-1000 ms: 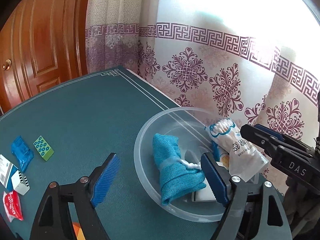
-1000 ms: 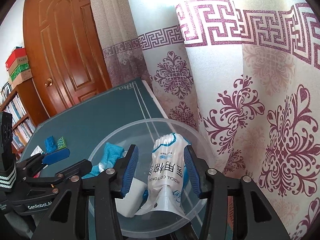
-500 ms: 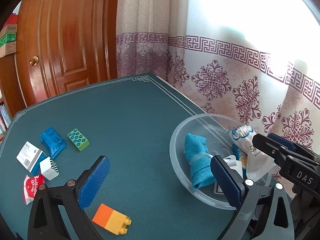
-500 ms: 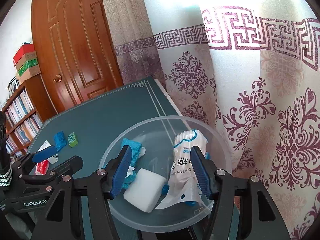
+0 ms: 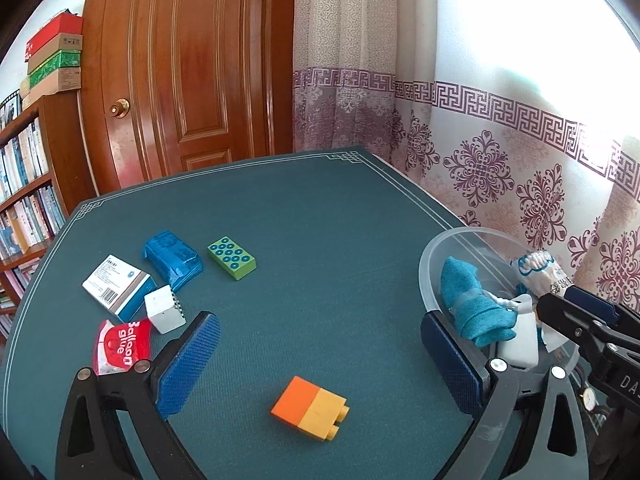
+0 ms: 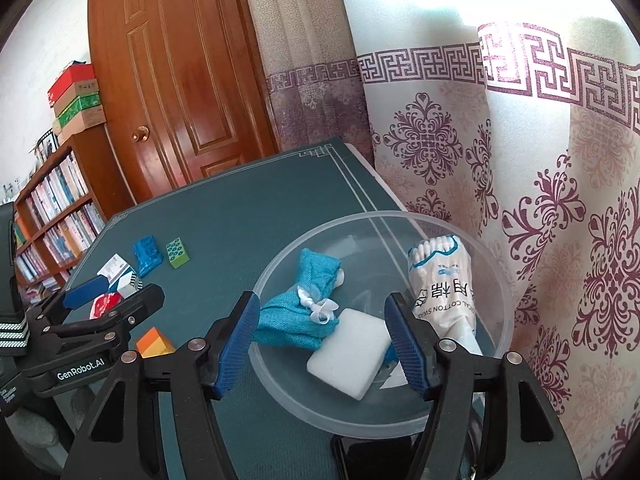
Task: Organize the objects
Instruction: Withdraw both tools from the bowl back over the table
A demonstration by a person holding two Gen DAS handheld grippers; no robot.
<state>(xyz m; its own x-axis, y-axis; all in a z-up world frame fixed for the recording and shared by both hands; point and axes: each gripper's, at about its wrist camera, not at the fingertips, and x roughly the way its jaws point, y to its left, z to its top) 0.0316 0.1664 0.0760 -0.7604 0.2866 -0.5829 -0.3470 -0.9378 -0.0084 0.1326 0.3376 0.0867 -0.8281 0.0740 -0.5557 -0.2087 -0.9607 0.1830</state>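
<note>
Since the clear bowl sits at the table's edge against the curtain, a careless knock from either tool could push it off. It holds a teal cloth, a swab bag and a white block. With its jaws opening and nothing between them, the right gripper hangs over the bowl; its near pad could catch the rim. Spread wide and empty, the left gripper frames the orange-yellow brick, probably the next pick; a slanted pinch could skate it away. Loose boxes and the glue packet crowd the left pad.
</note>
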